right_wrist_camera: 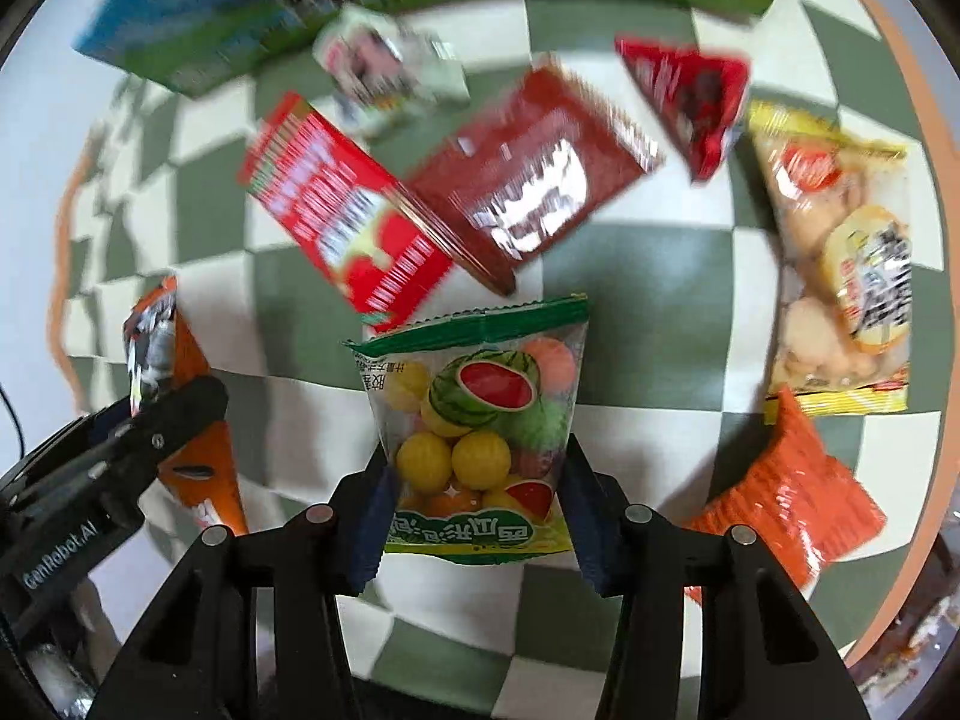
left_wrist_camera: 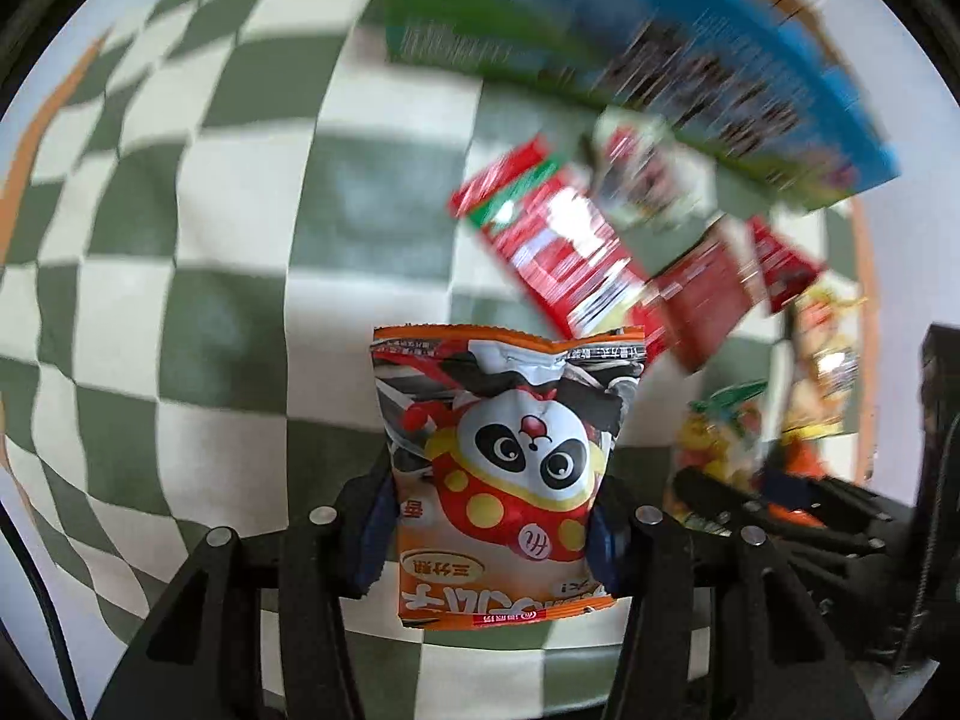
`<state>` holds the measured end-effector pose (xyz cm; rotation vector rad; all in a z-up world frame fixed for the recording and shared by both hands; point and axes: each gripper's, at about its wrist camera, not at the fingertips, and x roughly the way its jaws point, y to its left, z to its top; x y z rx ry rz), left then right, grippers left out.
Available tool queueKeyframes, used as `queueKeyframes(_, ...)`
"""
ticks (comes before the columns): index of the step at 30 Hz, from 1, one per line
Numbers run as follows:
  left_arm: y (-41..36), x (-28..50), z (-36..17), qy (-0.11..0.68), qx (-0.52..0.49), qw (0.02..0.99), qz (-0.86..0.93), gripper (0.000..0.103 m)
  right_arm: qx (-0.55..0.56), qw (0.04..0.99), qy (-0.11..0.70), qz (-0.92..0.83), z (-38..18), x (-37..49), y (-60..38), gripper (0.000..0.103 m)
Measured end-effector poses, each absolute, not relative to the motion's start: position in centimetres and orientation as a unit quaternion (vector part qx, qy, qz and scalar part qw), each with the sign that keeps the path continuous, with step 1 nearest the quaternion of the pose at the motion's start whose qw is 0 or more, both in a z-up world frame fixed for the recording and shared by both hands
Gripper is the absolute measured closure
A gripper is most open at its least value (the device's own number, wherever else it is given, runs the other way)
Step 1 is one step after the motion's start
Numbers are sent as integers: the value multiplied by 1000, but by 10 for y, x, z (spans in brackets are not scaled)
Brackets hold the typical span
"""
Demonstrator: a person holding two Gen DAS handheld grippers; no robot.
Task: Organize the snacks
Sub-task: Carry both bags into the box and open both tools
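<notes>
My left gripper (left_wrist_camera: 489, 531) has its fingers (left_wrist_camera: 375, 531) closed tight on the orange panda snack bag (left_wrist_camera: 507, 468), which stands up between them at the middle of my left view, lifted above the green-and-white checkered desk (left_wrist_camera: 198, 252). My right gripper (right_wrist_camera: 474, 519) has its fingers (right_wrist_camera: 375, 525) pinched on the lower half of the watermelon gum bag (right_wrist_camera: 480, 426), its green sealed edge pointing toward 12 o'clock. In the right view, at 9 o'clock, the left gripper shows from the side with the panda bag's orange edge. At 4 o'clock lies an orange crinkled packet (right_wrist_camera: 792, 492), just below a yellow-edged clear bag of pale pieces (right_wrist_camera: 840, 276) at 3 o'clock. Farther out, blurred, a red-and-green flat pack (right_wrist_camera: 342, 216) at 11 o'clock lies partly under a dark red pouch (right_wrist_camera: 528, 174) near 12, with a small red triangular packet (right_wrist_camera: 696, 96) at 1 o'clock and a whitish packet (right_wrist_camera: 384, 66) beyond. Farthest off, a blue-and-green box (right_wrist_camera: 198, 24) spans the top.
</notes>
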<state>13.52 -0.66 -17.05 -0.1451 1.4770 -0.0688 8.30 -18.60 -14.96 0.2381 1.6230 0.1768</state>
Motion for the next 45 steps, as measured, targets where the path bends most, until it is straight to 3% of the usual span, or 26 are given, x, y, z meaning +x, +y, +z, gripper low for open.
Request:
queueKeyframes(6,-18,168,-91,620,-69,778,-74,54,143,724,666,110,-64,101,-205,50)
queueKeyframes(14,-47,276,-24,568,-33,817,-99,53,165,794,573,119,34,182,-226,50)
queueKeyframes(18,-52,336,-39,597,2,798,-85,53,162,802,564,113,34,229,-218,50)
queueKeyframes(23,-49,387,-85,657,25,750,-72,53,159,786,587,111,-6,277,-201,50)
queueKeyframes(33,-46,410,-139,701,50,711,-39,52,134,736,651,129,-76,309,-167,48)
queueKeyframes(35,-43,411,-149,715,31,698,-33,48,126,717,672,133,-90,311,-163,26)
queueKeyframes(36,-42,410,-151,712,28,700,-35,48,120,718,674,130,-93,311,-163,22)
queueKeyframes(39,-43,409,-153,706,28,707,-37,45,123,718,674,122,-96,314,-168,21)
queueKeyframes(43,-42,409,-149,698,16,715,-40,34,123,722,672,112,-94,317,-174,21)
queueKeyframes(45,-40,409,-144,693,16,720,-36,33,121,724,670,108,-92,318,-181,21)
